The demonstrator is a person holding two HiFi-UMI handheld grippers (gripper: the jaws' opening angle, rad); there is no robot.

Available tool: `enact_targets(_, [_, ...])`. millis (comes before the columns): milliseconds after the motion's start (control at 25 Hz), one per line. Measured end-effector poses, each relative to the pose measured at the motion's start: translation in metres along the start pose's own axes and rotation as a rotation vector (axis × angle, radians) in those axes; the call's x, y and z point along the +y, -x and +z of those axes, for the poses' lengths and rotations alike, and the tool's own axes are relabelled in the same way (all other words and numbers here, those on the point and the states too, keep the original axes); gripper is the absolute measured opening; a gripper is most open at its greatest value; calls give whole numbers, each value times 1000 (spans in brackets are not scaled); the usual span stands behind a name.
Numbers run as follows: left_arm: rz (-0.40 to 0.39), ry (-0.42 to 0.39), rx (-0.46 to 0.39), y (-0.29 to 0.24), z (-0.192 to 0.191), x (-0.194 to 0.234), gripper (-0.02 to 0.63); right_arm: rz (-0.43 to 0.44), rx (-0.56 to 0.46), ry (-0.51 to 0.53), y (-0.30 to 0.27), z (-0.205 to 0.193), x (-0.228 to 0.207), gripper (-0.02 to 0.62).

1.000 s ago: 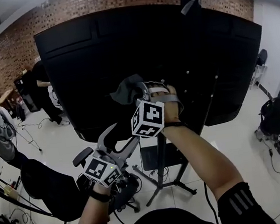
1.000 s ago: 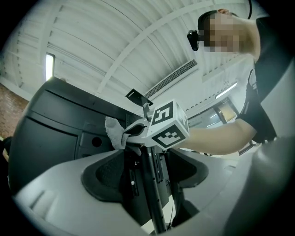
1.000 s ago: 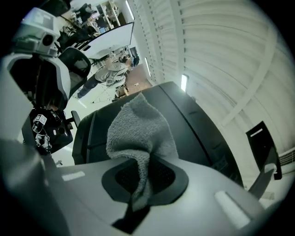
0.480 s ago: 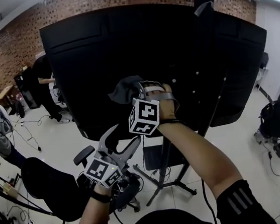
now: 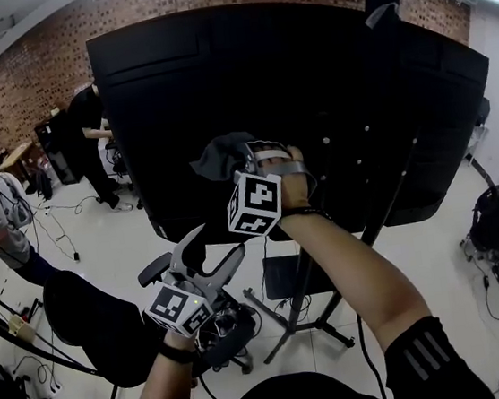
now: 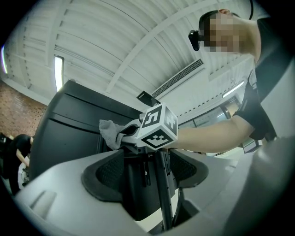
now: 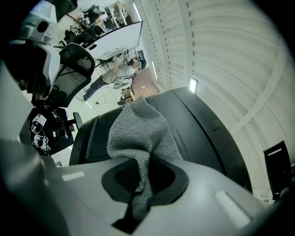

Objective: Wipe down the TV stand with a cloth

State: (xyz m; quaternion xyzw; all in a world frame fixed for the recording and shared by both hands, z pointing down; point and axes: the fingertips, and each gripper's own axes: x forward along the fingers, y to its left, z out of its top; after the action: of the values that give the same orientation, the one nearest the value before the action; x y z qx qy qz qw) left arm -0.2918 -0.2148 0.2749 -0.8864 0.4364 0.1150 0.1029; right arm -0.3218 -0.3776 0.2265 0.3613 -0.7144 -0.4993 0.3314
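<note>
Two grippers: the right gripper (image 7: 139, 180) is clamped on the cloth (image 7: 138, 129), which looks soft, light and floppy, best held by a bunched fold; the left gripper (image 6: 148, 171) gapes empty.

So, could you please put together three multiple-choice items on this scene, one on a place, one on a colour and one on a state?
1. Where is the cloth?
A. on the floor
B. in the right gripper, in front of the black TV back
C. draped over the office chair

2. What colour is the cloth?
A. red
B. yellow
C. grey

3. How does the left gripper stand?
A. open, gripping nothing
B. shut on the cloth
C. shut on a cable

Answers:
1 B: the right gripper view shows its jaws closed on the cloth.
2 C: it looks grey in all three views.
3 A: the left gripper view shows its jaws apart with nothing gripped.
</note>
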Motion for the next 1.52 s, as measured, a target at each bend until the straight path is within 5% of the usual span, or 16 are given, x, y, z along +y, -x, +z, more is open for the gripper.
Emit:
enact_targets(480, [45, -29, 16, 9, 6, 2, 337, 49, -97, 25, -6, 42, 15, 20])
enact_targets(760, [20, -46, 2, -6, 15, -19, 337, 111, -266, -311, 62, 30, -5, 20])
enact_targets(1080, [-85, -35, -19, -65, 13, -79, 337, 27, -307, -478, 154, -54, -64, 20])
enact_targets(1520, [-224, -21, -32, -147, 6, -178, 337, -97, -180, -574, 244, -234, -117, 20])
